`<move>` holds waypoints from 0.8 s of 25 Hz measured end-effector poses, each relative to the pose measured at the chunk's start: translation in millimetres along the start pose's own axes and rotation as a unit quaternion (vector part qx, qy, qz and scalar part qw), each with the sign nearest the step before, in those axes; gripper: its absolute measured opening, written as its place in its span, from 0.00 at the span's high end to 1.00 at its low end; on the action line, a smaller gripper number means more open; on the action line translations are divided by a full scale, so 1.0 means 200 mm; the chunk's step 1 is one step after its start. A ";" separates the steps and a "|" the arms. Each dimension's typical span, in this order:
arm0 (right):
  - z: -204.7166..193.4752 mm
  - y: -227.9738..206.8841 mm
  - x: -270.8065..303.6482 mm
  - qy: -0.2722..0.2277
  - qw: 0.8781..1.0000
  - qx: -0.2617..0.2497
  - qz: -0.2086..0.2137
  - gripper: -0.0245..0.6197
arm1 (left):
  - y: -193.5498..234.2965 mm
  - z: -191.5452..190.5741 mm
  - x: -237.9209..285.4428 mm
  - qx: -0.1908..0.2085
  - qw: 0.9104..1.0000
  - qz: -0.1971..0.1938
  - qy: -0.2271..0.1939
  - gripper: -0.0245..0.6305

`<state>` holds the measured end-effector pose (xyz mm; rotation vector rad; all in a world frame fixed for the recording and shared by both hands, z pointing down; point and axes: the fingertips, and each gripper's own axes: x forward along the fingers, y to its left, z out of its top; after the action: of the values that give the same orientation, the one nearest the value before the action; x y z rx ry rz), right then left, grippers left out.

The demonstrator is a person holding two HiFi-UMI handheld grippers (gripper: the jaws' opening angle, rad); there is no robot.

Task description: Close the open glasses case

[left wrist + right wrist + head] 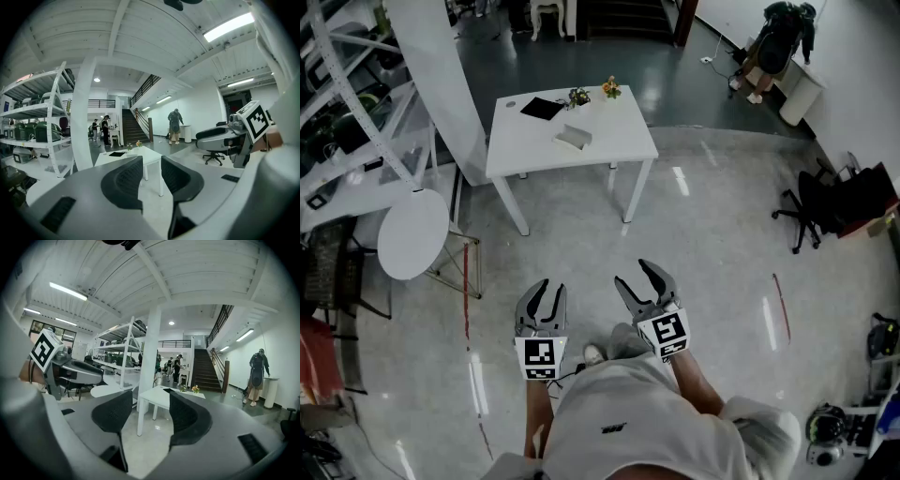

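Note:
A white table [609, 150] stands a few steps ahead of me. On it lie a flat black item [542, 108] and a pale greyish case-like item [573, 138]; which of them is the glasses case I cannot tell from here. My left gripper [550, 286] and right gripper [634, 274] hang side by side over the floor, far short of the table, both open and empty. The left gripper view shows its own jaws [151, 161] apart with the table [149, 157] behind them. In the right gripper view the jaws [151, 397] also stand apart before the table [161, 398].
Two small flower pots [593, 93] stand at the table's far edge. A round white side table [412, 234] and metal shelving [347, 84] are at the left, with a white column [431, 66] beside the table. A black office chair [811, 211] is at the right. People stand near the stairs [133, 126].

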<state>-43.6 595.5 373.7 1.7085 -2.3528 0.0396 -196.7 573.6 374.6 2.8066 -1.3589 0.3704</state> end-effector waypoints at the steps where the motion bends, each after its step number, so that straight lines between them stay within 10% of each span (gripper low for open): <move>1: -0.01 0.00 -0.01 0.000 1.000 0.003 0.000 0.57 | -0.01 0.00 0.00 0.001 1.000 0.000 0.001 0.76; 20: -0.04 -0.09 0.19 0.003 1.000 0.021 0.013 0.57 | 0.00 -0.02 0.28 0.000 1.000 -0.020 0.008 0.76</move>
<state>-35.7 555.1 388.1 1.6952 -2.3851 0.1003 -162.9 530.8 390.6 2.8192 -1.2967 0.3910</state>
